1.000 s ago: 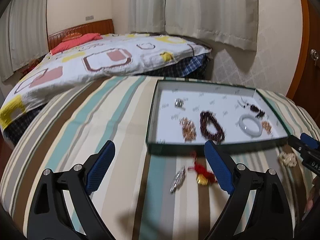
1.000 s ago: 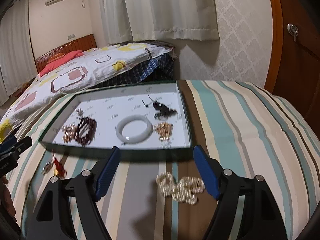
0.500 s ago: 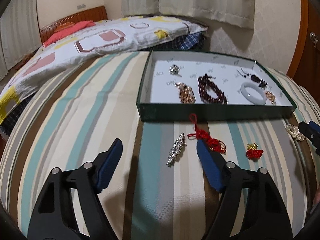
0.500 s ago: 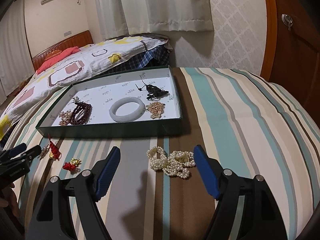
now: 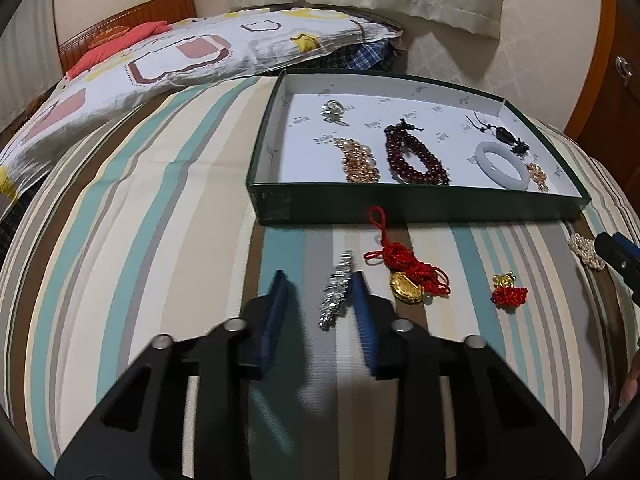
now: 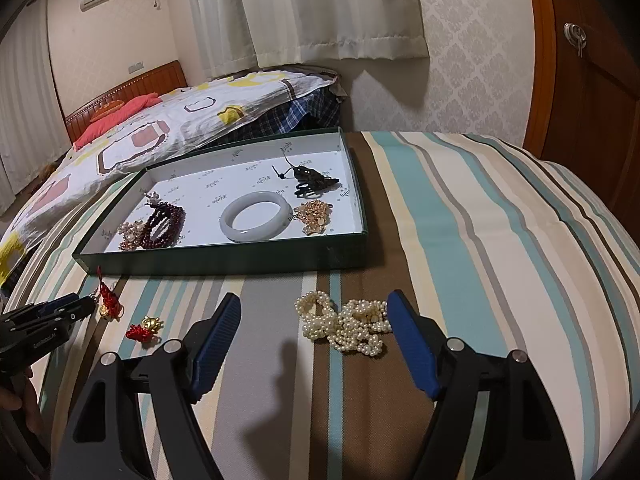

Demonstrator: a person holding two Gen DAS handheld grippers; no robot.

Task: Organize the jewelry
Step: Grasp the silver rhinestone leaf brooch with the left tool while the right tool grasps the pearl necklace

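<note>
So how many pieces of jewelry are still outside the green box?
4: a silver rhinestone brooch, a red cord with gold pendant, a small red-and-gold charm, and a white pearl strand.

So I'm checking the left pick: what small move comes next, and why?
Probably finish closing the left gripper on the silver brooch. Its jaws are closing with the brooch between them, against the right-hand pad, the other pad apart from it. The brooch lies on the striped cloth, outside the green tray.
</note>
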